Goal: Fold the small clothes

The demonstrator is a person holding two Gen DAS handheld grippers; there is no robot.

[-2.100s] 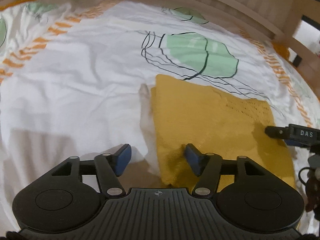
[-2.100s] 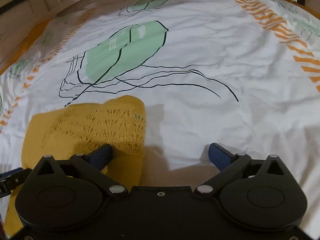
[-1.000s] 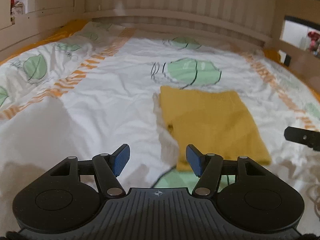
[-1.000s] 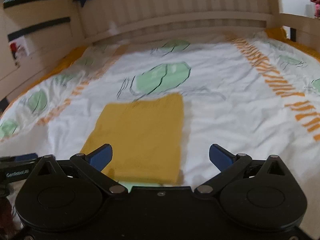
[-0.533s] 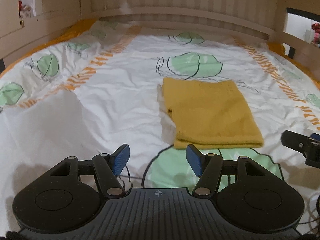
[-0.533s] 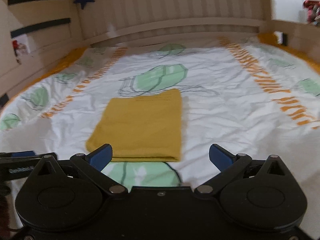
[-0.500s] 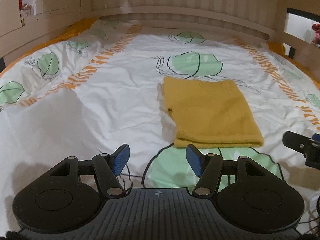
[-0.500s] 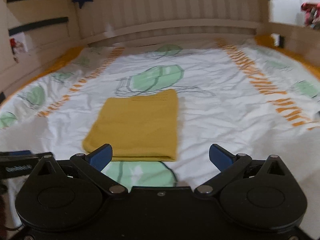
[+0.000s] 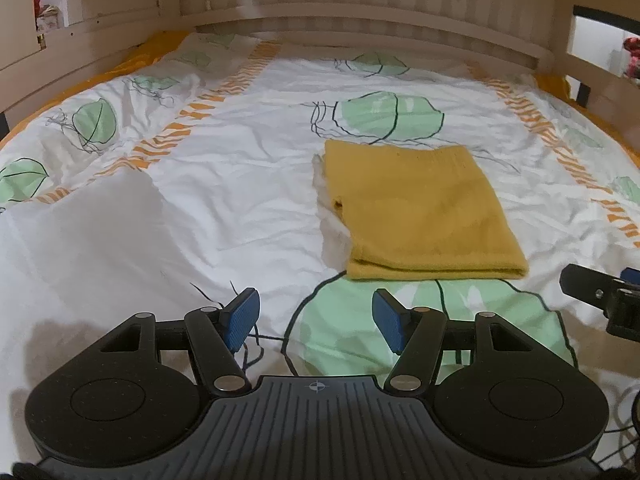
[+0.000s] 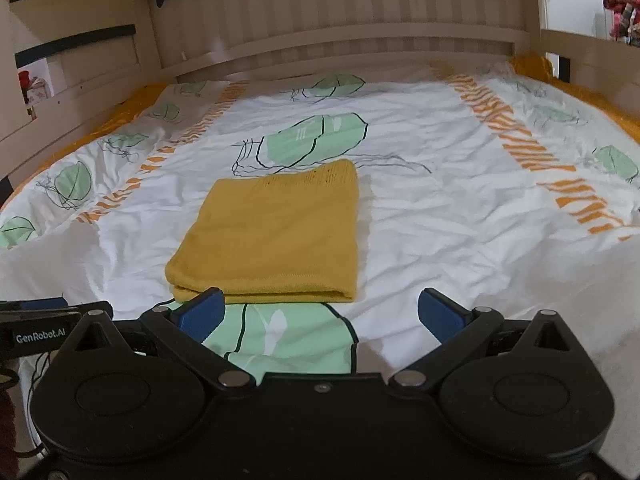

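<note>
A yellow knitted garment (image 9: 420, 212) lies folded into a flat rectangle on the bed; it also shows in the right wrist view (image 10: 276, 232). My left gripper (image 9: 316, 324) is open and empty, held back from the garment's near edge. My right gripper (image 10: 320, 316) is open wide and empty, just short of the garment's near fold. The right gripper's finger shows at the right edge of the left wrist view (image 9: 592, 288). The left gripper's finger shows at the left edge of the right wrist view (image 10: 52, 312).
The bed cover (image 9: 200, 208) is white with green leaf prints and orange stripes. A wooden slatted headboard (image 10: 340, 12) stands at the far end. Wooden side rails (image 9: 80, 52) run along both sides of the bed.
Both grippers have pulled back from the garment and tilted up to a level view. The folded garment lies where it was left. Over the last half second almost nothing moves.
</note>
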